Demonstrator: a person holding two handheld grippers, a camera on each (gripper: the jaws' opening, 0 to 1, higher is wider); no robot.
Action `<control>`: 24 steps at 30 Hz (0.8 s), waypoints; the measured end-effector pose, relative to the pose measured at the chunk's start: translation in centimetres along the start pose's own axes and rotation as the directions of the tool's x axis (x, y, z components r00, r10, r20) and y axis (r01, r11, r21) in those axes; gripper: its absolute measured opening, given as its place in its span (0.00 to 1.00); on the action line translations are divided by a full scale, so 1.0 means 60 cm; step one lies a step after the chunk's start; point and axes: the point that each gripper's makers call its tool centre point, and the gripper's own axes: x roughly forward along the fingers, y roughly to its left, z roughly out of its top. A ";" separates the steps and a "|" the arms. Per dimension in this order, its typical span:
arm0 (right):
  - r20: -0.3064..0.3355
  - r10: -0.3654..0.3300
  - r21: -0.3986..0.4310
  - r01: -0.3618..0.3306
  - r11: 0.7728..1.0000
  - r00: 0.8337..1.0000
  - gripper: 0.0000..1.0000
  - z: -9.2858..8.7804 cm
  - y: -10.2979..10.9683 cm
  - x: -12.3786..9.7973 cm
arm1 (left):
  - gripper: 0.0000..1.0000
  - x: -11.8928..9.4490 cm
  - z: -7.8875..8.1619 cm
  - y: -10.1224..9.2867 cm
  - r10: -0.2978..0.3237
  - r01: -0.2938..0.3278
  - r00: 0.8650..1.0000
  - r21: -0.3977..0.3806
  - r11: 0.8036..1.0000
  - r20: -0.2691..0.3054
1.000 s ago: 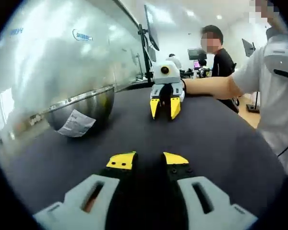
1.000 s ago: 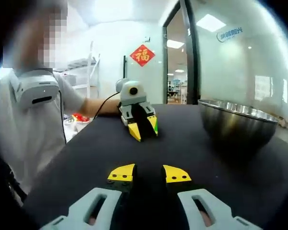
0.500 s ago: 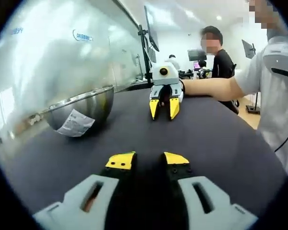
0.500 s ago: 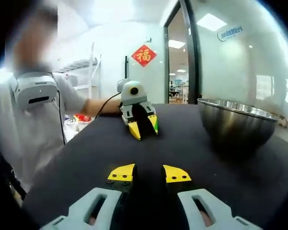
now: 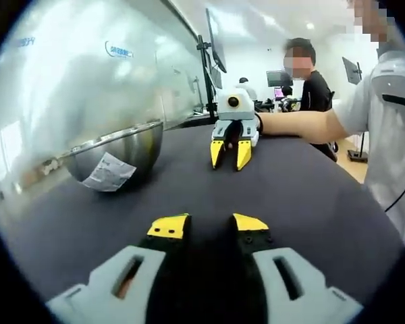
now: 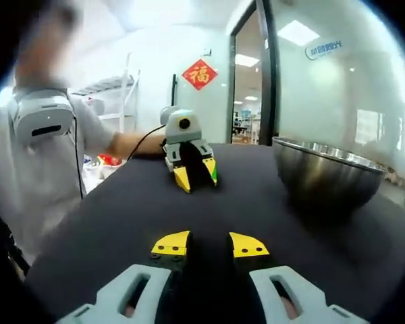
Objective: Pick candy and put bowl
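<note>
A steel bowl with a white label stands on the black table at the left of the left gripper view; in the right gripper view the bowl is at the right. My left gripper rests low over the table, its yellow-tipped jaws apart with nothing between them. Facing it across the table is my right gripper, also open and empty. From the right gripper view, my right gripper points at the left gripper, which sits left of the bowl.
A glass wall runs behind the bowl along the table's edge. The person holding the grippers, in a white shirt, stands at the table's side. Another person in black stands farther back near monitors.
The right gripper view has shifted a little, so the bowl and left gripper sit slightly further left in it. Nothing was taken hold of or let go.
</note>
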 end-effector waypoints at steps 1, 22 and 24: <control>-0.001 -0.013 0.001 0.013 1.000 1.000 0.15 -0.001 -0.005 -0.002 | 0.20 0.000 0.000 0.001 0.003 -0.003 1.000 0.000 1.000 0.001; -0.025 -0.025 -0.019 0.024 1.000 0.999 0.15 -0.011 -0.007 0.001 | 0.24 -0.001 -0.003 0.007 0.024 -0.024 1.000 -0.010 1.000 0.002; -0.025 -0.025 -0.020 0.025 1.000 0.999 0.16 -0.011 -0.007 0.001 | 0.25 -0.002 -0.003 0.008 0.026 -0.026 1.000 -0.012 1.000 0.001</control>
